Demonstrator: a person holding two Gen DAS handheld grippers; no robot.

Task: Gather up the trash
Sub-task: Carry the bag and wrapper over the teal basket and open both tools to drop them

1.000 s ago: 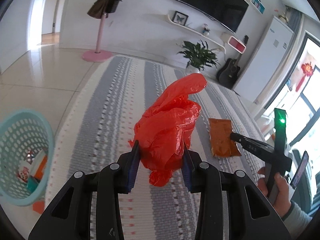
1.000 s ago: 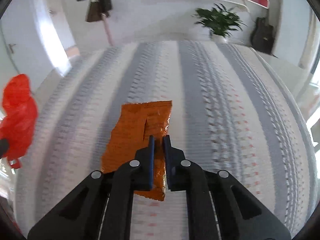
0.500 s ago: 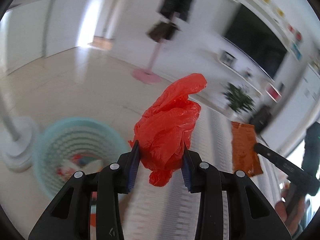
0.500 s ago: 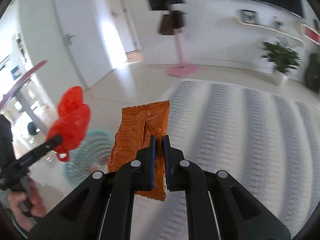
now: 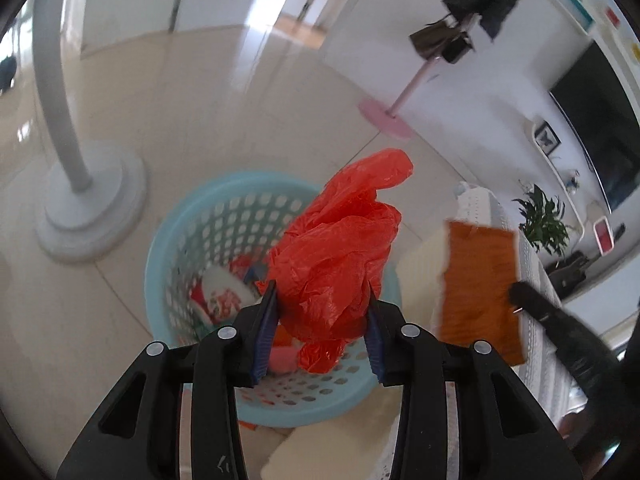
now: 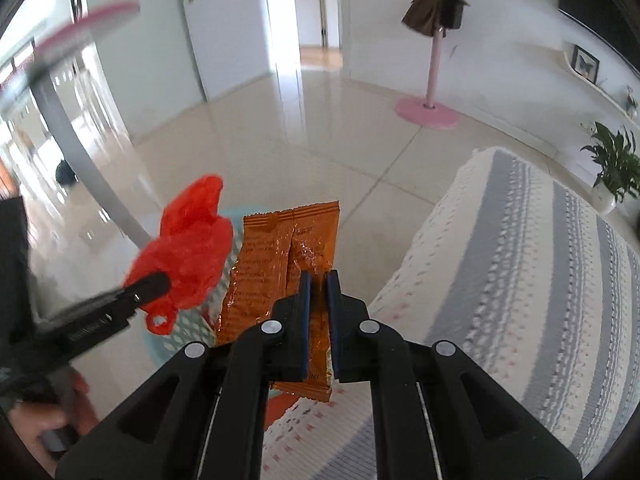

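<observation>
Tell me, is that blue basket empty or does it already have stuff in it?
Not empty. Through the blue basket's open top the left wrist view shows several wrappers and scraps lying at its bottom; what each is cannot be told.

Two close wrist fisheyes angled down along each tool, both sharing basket [image 5: 168, 240] and floor [image 6: 320, 152].

The basket [image 5: 168, 248] stands on the floor [image 5: 200, 92] between the lamp base [image 5: 92, 204] and the rug [image 6: 520, 280].
</observation>
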